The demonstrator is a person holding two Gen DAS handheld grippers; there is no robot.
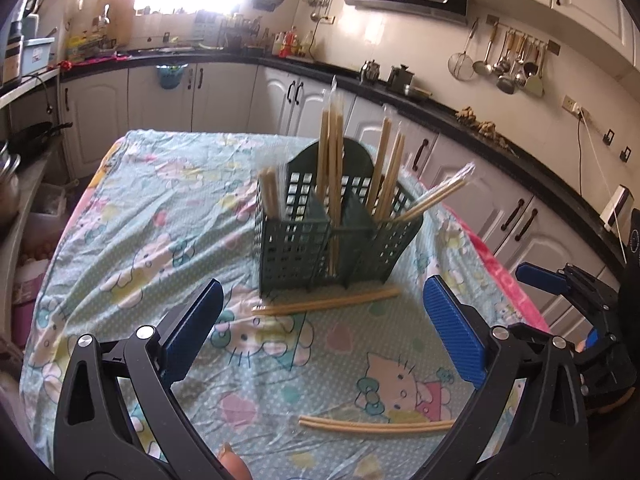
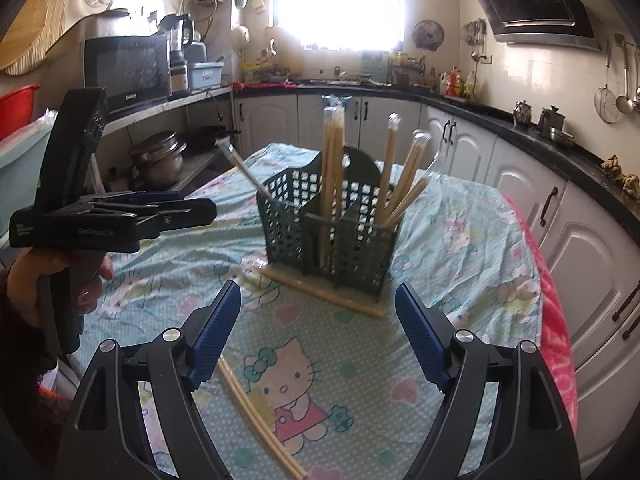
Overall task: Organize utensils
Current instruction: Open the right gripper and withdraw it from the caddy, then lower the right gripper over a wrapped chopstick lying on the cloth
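The table [image 1: 168, 216] is being covered by a pale green, cartoon-cat-printed cloth [image 2: 460, 248], rumpled across its whole top. In the left wrist view, a dark green, perforated plastic utensil caddy [image 1: 304, 252] with three compartments is being seen standing upright on the cloth at about 12 o'clock from the tongs. Plastic-wrapped pairs of pale bamboo chopsticks are being kept in its compartments: a tall upright bundle [image 1: 332, 152] in the middle one, a shorter pair [image 1: 269, 192] in the left one, and several leaning pairs [image 1: 390, 168] in the right one.

Two loose wrapped chopstick pairs are being left lying flat on the cloth. One pair [image 1: 328, 303] is lying just in front of the caddy's base; the other pair [image 1: 376, 424] is lying nearer the camera, at about 5 o'clock from the caddy.

The left tongs [image 1: 322, 316] are being held spread wide above the cloth, with nothing between the blue ribbed pads. The right tongs [image 2: 318, 328] are likewise being held spread wide and empty, with the nearer loose pair [image 2: 256, 412] lying at about 7 o'clock below them.
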